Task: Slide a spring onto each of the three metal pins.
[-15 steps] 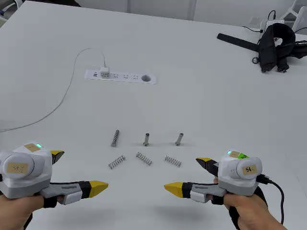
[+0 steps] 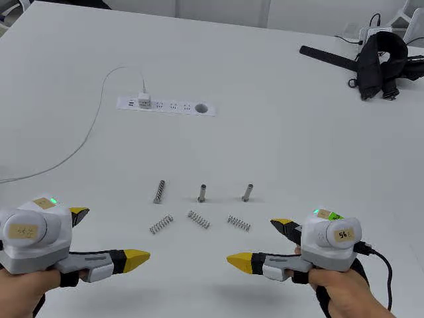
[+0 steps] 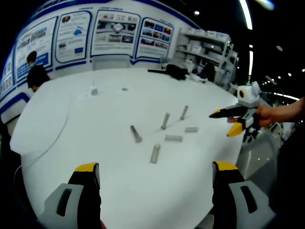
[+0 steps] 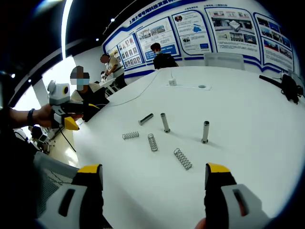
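Note:
Three short metal pins stand in a row on the white table: the left pin (image 2: 159, 191) lies on its side, while the middle pin (image 2: 202, 193) and the right pin (image 2: 248, 193) stand upright. Just in front of each lies a loose spring: left spring (image 2: 161, 224), middle spring (image 2: 199, 219), right spring (image 2: 239, 223). My left gripper (image 2: 109, 235) is open and empty at the near left, well short of the springs. My right gripper (image 2: 260, 242) is open and empty at the near right. The right gripper view has the pins (image 4: 165, 122) and springs (image 4: 152, 142) ahead of its jaws.
A white power strip (image 2: 167, 105) with a plugged-in charger (image 2: 144, 101) and a cable running left lies further back. A black strap device (image 2: 377, 63) sits at the far right corner. Several people stand beyond the table's left edge in the right gripper view.

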The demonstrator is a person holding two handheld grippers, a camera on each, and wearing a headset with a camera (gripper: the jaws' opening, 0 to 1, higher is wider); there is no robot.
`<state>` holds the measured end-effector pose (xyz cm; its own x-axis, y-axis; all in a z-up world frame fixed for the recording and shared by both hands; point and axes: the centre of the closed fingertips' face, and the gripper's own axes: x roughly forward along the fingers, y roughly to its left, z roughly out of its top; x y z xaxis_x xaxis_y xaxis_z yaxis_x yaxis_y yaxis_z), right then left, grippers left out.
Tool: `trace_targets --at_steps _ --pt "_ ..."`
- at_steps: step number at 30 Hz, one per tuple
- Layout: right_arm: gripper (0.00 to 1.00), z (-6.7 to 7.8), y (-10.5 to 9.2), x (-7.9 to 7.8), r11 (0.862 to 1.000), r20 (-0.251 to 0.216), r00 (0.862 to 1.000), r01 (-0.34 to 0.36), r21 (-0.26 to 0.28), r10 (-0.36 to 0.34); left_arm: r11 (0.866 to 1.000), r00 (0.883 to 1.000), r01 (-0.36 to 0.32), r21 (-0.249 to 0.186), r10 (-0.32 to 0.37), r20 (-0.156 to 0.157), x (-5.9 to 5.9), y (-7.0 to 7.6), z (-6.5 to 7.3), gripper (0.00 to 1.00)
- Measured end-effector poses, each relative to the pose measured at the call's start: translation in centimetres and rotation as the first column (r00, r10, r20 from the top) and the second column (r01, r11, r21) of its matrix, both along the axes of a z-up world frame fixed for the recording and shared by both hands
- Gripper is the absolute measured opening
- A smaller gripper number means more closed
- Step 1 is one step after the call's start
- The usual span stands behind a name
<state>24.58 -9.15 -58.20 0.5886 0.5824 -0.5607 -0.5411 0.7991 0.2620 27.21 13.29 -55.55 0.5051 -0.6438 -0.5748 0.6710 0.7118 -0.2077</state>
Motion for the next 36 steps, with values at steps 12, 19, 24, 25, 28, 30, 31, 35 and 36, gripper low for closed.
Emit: trace_targets --at_steps 12,19,24,25,28,30,31,35,36 --pt "0.90 -0.1 0.0 -0.1 1.000 -0.003 1.000 0.001 0.000 -0.001 1.000 1.000 0.005 0.003 -0.005 -0.005 0.2 -0.1 -0.3 1.00" --pt "0.90 -0.1 -0.2 -0.1 1.000 -0.006 1.000 0.005 0.003 -0.005 1.000 1.000 0.014 0.004 -0.014 -0.018 0.7 -0.5 -0.9 1.00" --pt "0.90 -0.1 -0.4 0.0 1.000 -0.007 1.000 0.007 0.002 -0.007 1.000 0.999 0.018 0.003 -0.018 -0.026 1.1 -0.8 -1.2 1.00" --pt "0.90 -0.2 -0.4 -0.1 1.000 -0.008 1.000 0.007 0.001 -0.007 1.000 0.999 0.019 0.003 -0.019 -0.029 1.2 -0.9 -1.3 1.00" --pt "0.90 -0.2 -0.5 -0.2 1.000 -0.010 1.000 0.010 0.003 -0.010 1.000 0.999 0.022 0.007 -0.022 -0.035 1.5 -0.9 -1.6 1.00" --pt "0.90 -0.3 -0.6 -0.3 1.000 -0.012 1.000 0.011 0.004 -0.011 1.000 0.999 0.024 0.008 -0.024 -0.037 1.8 -1.0 -1.7 1.00" --pt "0.90 -0.3 -0.6 -0.4 1.000 -0.013 1.000 0.012 0.004 -0.011 1.000 0.999 0.025 0.009 -0.024 -0.039 1.9 -1.0 -1.8 1.00" --pt "0.90 -0.5 -0.8 -0.7 1.000 -0.021 1.000 0.017 0.006 -0.017 1.000 0.999 0.028 0.010 -0.027 -0.044 2.5 -1.3 -1.9 1.00" --pt "0.90 -0.6 -0.8 -0.7 1.000 -0.023 1.000 0.019 0.007 -0.019 1.000 0.999 0.028 0.010 -0.028 -0.043 2.6 -1.4 -1.9 0.99"
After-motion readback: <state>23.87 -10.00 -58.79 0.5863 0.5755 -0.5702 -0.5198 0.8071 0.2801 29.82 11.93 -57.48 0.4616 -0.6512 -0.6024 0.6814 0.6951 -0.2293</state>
